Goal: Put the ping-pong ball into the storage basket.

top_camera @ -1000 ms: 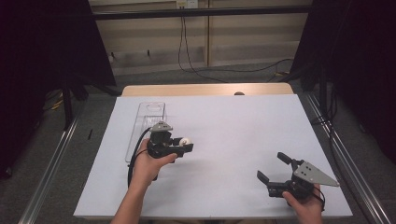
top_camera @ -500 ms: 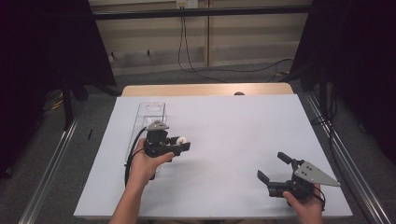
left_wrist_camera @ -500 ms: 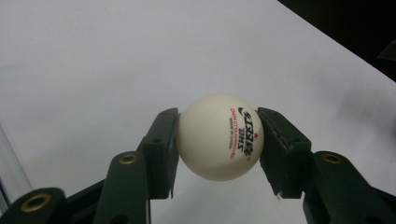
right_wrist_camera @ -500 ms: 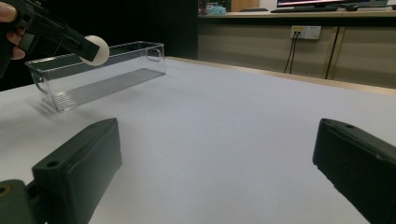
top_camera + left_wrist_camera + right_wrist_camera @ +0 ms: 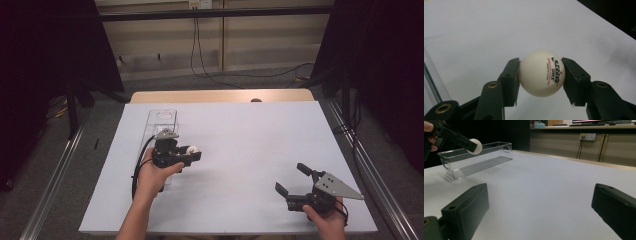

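My left gripper [image 5: 193, 151] is shut on a white table-tennis ball [image 5: 193, 150] and holds it a little above the white table sheet, just right of a clear plastic box [image 5: 162, 118]. In the left gripper view the two black pads press the ball [image 5: 541, 73] from both sides, its red and black print facing the camera. My right gripper [image 5: 290, 177] rests near the front right of the sheet, jaws wide open with nothing between them. The right gripper view shows the box [image 5: 477, 160] lying long and empty, with the held ball [image 5: 475, 145] above its near end.
The white sheet [image 5: 250, 130] covers the table, and a strip of wooden tabletop [image 5: 220, 96] shows along the far edge. Metal rails [image 5: 55, 175] run down both sides. Black curtains stand left and right, and cables hang on the back wall.
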`<action>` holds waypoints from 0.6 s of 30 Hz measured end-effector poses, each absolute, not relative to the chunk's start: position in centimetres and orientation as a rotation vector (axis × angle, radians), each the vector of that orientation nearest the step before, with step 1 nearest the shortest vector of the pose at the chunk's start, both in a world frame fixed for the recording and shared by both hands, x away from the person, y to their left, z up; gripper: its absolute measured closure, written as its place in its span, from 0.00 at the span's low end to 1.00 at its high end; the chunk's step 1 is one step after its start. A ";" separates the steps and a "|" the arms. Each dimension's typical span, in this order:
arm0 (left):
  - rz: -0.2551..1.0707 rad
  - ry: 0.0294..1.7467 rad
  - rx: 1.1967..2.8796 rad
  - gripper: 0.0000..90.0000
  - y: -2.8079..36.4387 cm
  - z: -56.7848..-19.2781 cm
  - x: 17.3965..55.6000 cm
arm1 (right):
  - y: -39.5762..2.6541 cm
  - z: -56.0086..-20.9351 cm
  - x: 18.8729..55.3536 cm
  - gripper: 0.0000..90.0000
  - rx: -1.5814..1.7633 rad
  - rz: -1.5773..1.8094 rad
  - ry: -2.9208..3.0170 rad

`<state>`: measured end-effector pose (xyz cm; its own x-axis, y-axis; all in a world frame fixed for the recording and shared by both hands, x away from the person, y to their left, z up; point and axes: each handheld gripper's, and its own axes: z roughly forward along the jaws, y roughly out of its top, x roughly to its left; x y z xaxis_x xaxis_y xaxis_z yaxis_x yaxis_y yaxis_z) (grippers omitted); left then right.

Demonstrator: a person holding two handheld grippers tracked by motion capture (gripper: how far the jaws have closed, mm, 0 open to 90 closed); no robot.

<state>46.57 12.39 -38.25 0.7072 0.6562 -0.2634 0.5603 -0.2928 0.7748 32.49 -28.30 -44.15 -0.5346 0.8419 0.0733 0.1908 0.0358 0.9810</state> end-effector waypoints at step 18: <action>0.145 0.941 1.963 0.57 13.6 -37.6 46.8 | -28.2 -44.2 32.6 0.01 1.042 1.538 1.767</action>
<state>46.76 13.59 -37.58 0.7006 0.6648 -0.2593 0.5562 -0.2812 0.7820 32.56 -28.23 -44.20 -0.5341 0.8424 0.0716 0.1870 0.0350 0.9817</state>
